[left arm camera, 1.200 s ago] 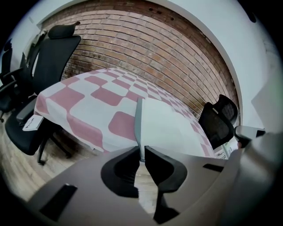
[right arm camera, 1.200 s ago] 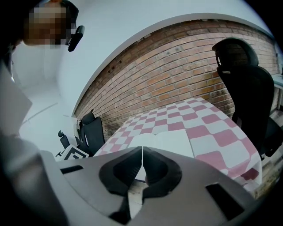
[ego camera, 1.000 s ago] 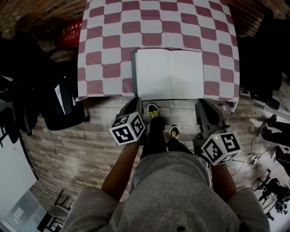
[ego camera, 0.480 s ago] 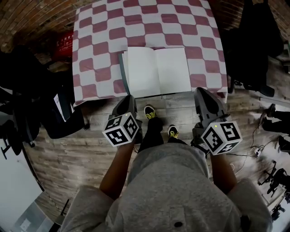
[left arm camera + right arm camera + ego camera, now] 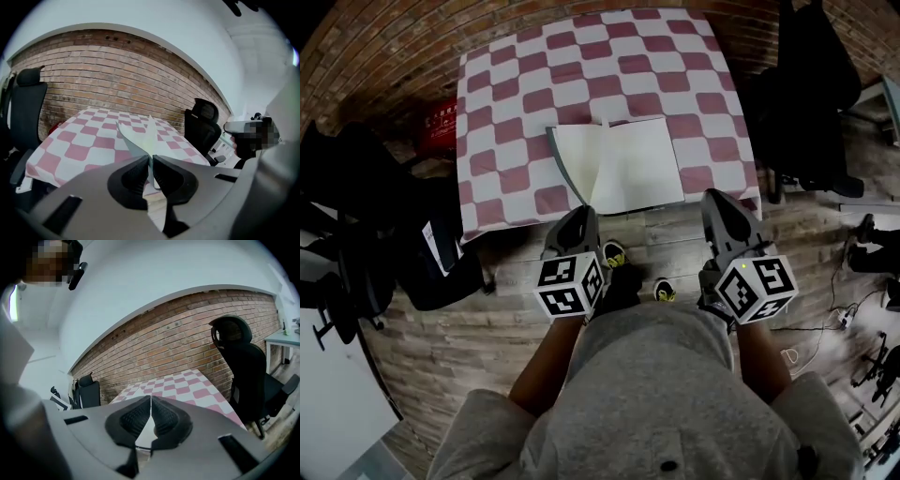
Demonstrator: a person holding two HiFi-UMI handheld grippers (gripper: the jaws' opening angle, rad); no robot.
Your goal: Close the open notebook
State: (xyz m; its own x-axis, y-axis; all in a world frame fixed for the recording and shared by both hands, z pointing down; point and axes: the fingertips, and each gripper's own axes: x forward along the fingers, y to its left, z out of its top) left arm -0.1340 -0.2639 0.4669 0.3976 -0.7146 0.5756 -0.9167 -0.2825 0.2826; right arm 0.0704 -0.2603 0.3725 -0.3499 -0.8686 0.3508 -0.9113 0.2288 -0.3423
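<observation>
An open notebook with blank white pages lies at the near edge of the red-and-white checked table. Its left half, with a grey cover, is tilted up off the cloth. My left gripper is shut on the near edge of that left half. In the left gripper view the raised notebook leaf stands on edge from between the left gripper's closed jaws. My right gripper hovers by the notebook's near right corner. In the right gripper view the right gripper's jaws meet with nothing between them.
Black office chairs stand on the left and the right of the table. A red object sits by the brick wall at the table's left. The person's feet are on the wooden floor under the near edge.
The notebook's left half, flat a second ago, has lifted and swung toward the spine. Both grippers have risen, and the left one has rolled.
</observation>
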